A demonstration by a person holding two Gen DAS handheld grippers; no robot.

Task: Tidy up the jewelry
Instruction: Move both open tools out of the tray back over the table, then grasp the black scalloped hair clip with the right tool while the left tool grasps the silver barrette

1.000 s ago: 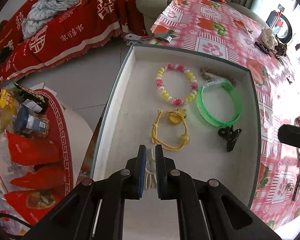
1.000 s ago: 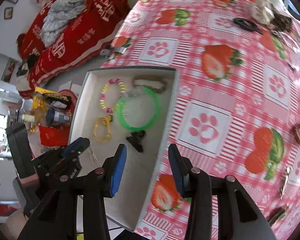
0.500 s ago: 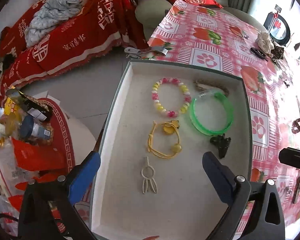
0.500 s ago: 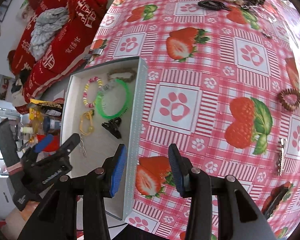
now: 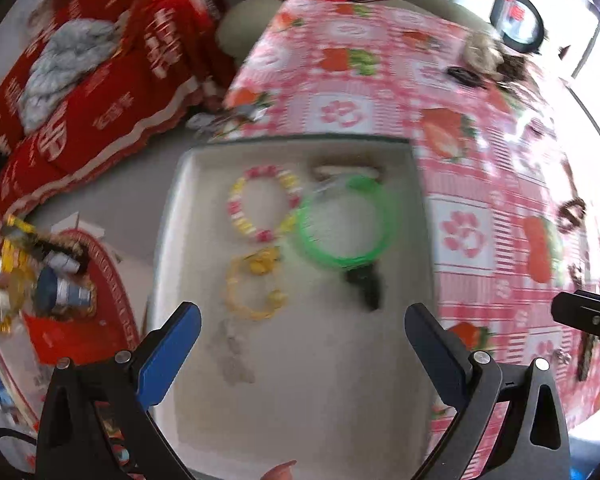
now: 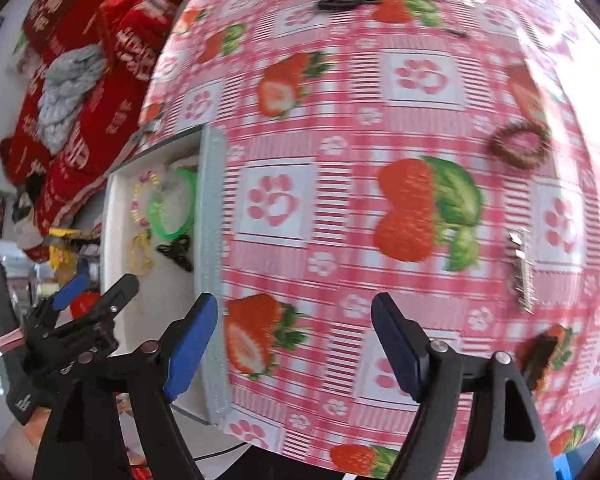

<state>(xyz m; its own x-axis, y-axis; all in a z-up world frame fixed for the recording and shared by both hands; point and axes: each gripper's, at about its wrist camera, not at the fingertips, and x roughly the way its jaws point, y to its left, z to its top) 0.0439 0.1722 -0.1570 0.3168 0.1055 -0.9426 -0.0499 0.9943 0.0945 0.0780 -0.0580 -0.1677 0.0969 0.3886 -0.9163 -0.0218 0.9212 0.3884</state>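
Daylight floods both views, brightest and blown out at the far right beyond the tablecloth (image 5: 480, 128). Motion blur smears everything ahead of the tongs, while the tongs stay sharp. Fisheye distortion bulges the scene, with dark vignetted corners.

The bench (image 6: 380, 128) wears a smooth, slightly shiny plastic cloth with pink checks, strawberries and paw prints. The tray (image 5: 324, 380) looks soft and matt inside, like pale felt. The green bangle (image 5: 346, 220) is clear, glossy plastic. The bead bracelet (image 5: 262, 208) has smooth pink and yellow beads. The black clip (image 5: 364, 284) looks like hard dark plastic. Each hand-held gripper has matt black plastic arms and blue pads (image 6: 190, 344) with silver metal screws.
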